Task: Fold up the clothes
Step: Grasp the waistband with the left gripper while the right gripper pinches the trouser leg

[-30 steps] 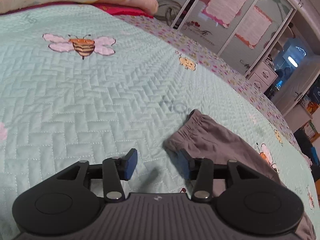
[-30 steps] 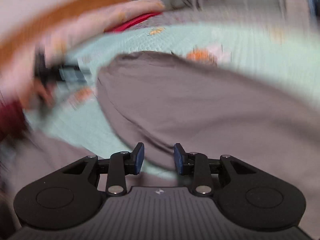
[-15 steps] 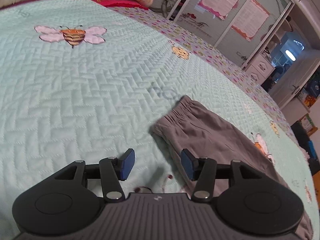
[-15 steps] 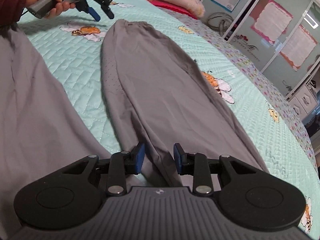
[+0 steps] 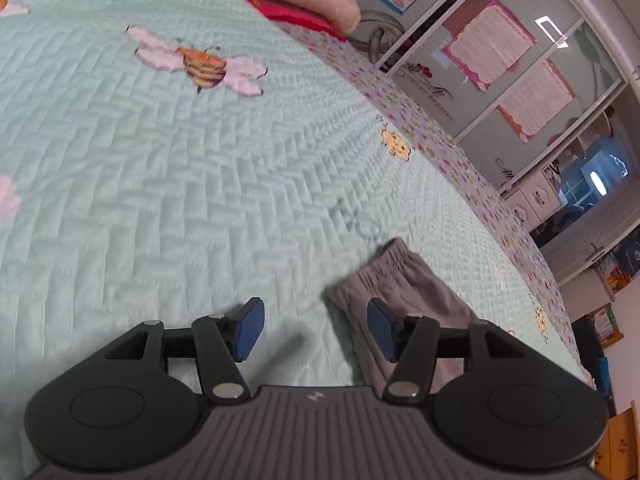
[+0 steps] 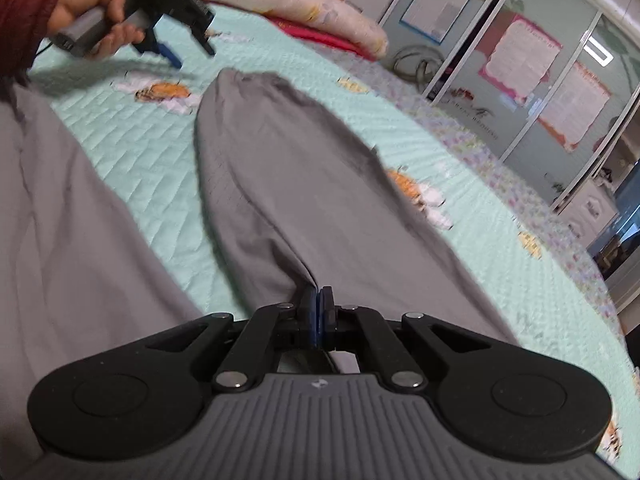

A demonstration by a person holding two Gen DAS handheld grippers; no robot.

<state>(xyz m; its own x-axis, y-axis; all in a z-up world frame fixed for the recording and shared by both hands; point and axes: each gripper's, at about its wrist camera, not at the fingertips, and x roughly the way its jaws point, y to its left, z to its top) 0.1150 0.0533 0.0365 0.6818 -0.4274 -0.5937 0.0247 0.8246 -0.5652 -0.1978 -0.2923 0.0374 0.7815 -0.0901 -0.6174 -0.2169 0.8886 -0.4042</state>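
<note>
Right wrist view: grey trousers (image 6: 312, 184) lie spread on the bed (image 6: 500, 264), a fold pinched between the right gripper (image 6: 319, 312) jaws, which stood apart half a second ago. Left gripper (image 5: 316, 330) hovers with jaws wide, empty, beside the trouser cuff (image 5: 394, 258).

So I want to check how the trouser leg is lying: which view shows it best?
The right wrist view: the grey trouser leg runs full length across the quilt from the right gripper, shut on its fabric. The left wrist view shows only its elastic cuff beside the open left gripper.
</note>
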